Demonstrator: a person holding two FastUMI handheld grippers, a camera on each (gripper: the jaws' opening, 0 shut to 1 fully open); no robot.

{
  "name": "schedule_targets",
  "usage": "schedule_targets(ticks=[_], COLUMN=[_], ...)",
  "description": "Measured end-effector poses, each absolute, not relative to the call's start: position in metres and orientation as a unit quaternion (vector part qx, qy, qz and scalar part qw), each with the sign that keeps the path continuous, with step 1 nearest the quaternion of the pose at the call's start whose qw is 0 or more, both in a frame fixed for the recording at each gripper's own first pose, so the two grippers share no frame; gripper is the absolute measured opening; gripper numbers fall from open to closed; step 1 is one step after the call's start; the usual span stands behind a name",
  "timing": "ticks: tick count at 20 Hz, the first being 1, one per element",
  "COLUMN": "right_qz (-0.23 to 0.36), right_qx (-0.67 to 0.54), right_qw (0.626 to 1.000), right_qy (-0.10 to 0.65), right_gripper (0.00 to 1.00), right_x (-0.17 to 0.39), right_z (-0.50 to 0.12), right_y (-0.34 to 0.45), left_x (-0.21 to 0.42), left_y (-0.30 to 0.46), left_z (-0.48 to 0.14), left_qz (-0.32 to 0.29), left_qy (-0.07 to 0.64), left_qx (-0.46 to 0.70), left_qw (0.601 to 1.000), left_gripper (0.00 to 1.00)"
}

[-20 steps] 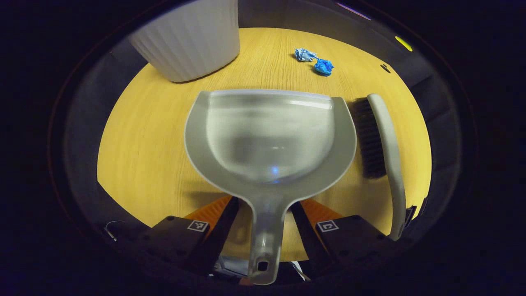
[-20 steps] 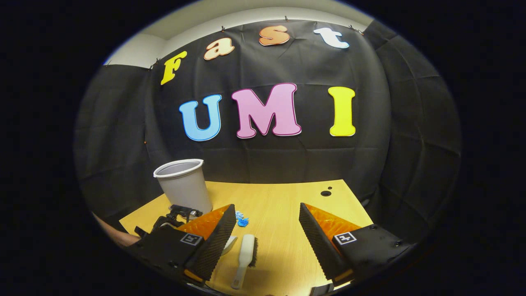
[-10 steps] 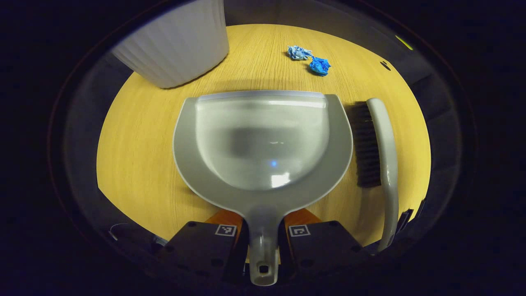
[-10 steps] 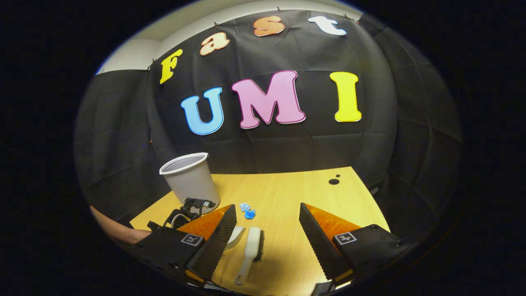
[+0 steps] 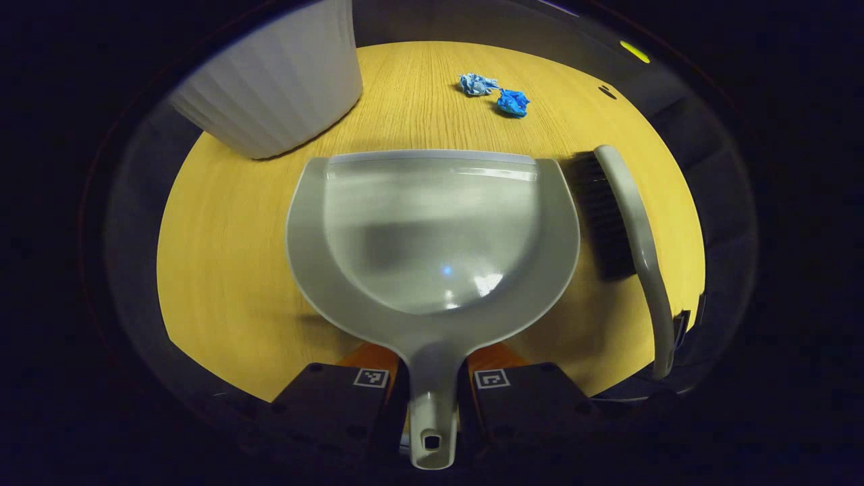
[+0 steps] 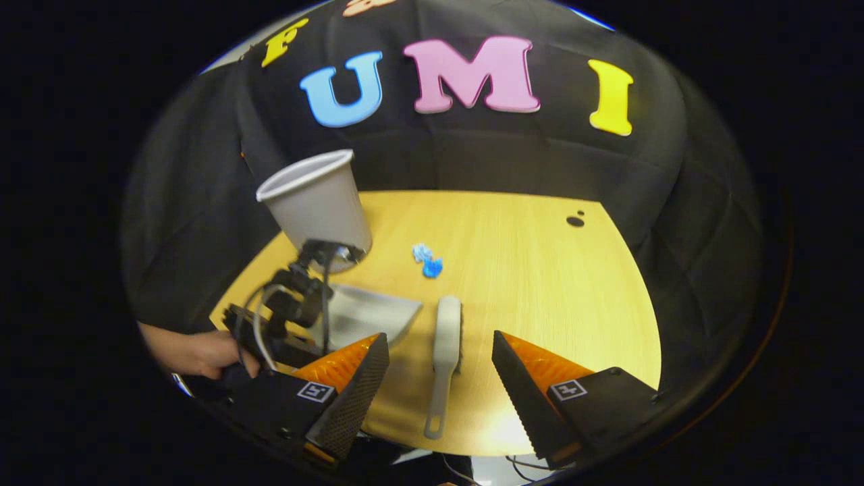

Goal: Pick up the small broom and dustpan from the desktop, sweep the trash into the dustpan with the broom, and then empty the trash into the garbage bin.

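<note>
no readable text, labels or numbers

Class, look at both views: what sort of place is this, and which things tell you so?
Probably a staged recording booth, not a home: a black cloth wall behind a wooden desktop holding just a dustpan, broom and bin.

grey dustpan (image 5: 432, 229), black-bristled broom (image 5: 617, 216), blue trash (image 5: 513, 102), ribbed white bin (image 5: 270, 88)

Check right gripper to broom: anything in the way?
Nothing visible. The right gripper is open, and the broom lies on bare desk between its fingers, handle toward it. The dustpan sits off to one side.
</note>
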State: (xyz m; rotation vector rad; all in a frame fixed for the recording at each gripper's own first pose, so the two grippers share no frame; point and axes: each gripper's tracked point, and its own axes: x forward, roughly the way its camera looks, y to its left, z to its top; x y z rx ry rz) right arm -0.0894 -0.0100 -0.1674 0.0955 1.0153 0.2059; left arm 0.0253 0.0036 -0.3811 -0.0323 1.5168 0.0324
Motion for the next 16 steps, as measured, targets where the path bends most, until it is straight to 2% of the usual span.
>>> schedule_targets(ticks=[2,3,4,6,7,8,10,14,15,16], right_qz=[0.083,0.075,0.064,0.046,0.043,0.041,0.047,0.038,0.031,0.036], right_qx=[0.044,0.051,0.053,0.035,0.014,-0.008,-0.029,0.015,0.01,0.017], right_qw=[0.835,0.816,0.799,0.769,0.76,0.75,0.726,0.67,0.668,0.673], right_qy=[0.542,0.571,0.596,0.636,0.648,0.66,0.686,0.741,0.744,0.739], right_gripper=[1.0,0.91,1.0,1.0,0.92,1.0,1.0,0.99,0.93,0.81], right_x=[-0.094,-0.096,-0.097,-0.101,-0.098,-0.1,-0.105,-0.125,-0.118,-0.117], right_z=[-0.2,-0.214,-0.229,-0.258,-0.269,-0.281,-0.302,-0.334,-0.337,-0.336], right_y=[-0.015,-0.017,-0.024,-0.035,-0.039,-0.04,-0.039,-0.022,-0.024,-0.02], left_x=[0.017,0.014,0.011,0.009,0.009,0.009,0.008,0.006,0.006,0.007], left_y=[0.013,0.016,0.018,0.021,0.022,0.022,0.023,0.025,0.025,0.024], left_z=[-0.381,-0.381,-0.38,-0.38,-0.381,-0.382,-0.381,-0.38,-0.38,-0.381], left_qz=[0.008,0.003,-0.005,-0.022,-0.028,-0.035,-0.045,-0.053,-0.054,-0.055], left_qy=[0.686,0.685,0.682,0.68,0.679,0.678,0.676,0.673,0.674,0.673], left_qx=[-0.012,-0.011,-0.011,-0.002,0.003,0.007,0.011,0.007,0.005,0.002], left_qw=[0.727,0.729,0.731,0.733,0.733,0.734,0.736,0.737,0.737,0.738], left_gripper=[0.3,0.3,0.29,0.3,0.3,0.3,0.3,0.3,0.3,0.3])
